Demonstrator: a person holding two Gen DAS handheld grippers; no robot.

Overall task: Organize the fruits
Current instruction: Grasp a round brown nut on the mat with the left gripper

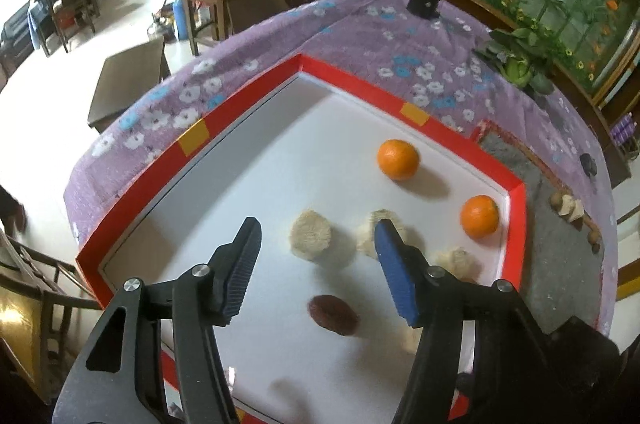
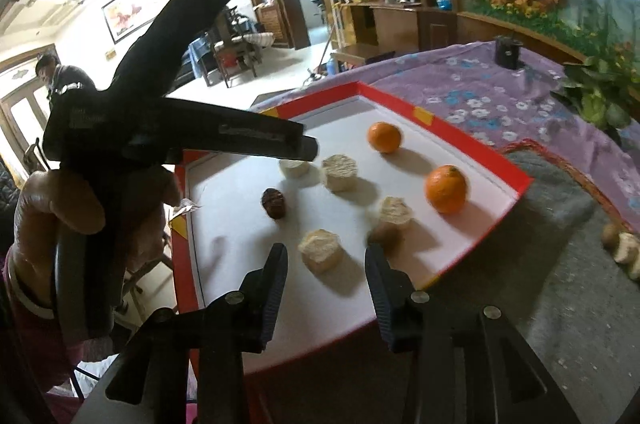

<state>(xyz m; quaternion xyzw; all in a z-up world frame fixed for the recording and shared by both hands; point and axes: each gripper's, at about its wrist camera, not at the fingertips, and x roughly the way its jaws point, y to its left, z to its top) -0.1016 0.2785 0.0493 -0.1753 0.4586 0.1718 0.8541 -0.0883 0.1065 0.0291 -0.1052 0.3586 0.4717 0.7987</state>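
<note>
A red-rimmed white tray point(image 1: 192, 140) point(image 2: 520, 180) holds two oranges point(image 1: 398, 159) point(image 1: 479, 217) point(image 2: 384, 137) point(image 2: 445, 188), several pale corn pieces point(image 1: 311, 233) point(image 2: 320, 250) and a dark brown fruit point(image 1: 333, 314) point(image 2: 274, 203). My left gripper point(image 1: 316, 236) is open and empty above the tray, its fingers on either side of a corn piece. It shows in the right wrist view as a black tool point(image 2: 240, 134) held by a hand. My right gripper point(image 2: 326, 258) is open and empty over the tray's near edge, right by a corn piece.
The tray lies on a table with a purple flowered cloth point(image 1: 360, 36) point(image 2: 500, 96). A grey mat point(image 1: 560, 224) point(image 2: 560, 224) right of the tray holds more pale pieces point(image 1: 570, 207) point(image 2: 624, 248). A potted plant point(image 1: 516, 60) and a small black object point(image 1: 425, 0) stand at the far edge.
</note>
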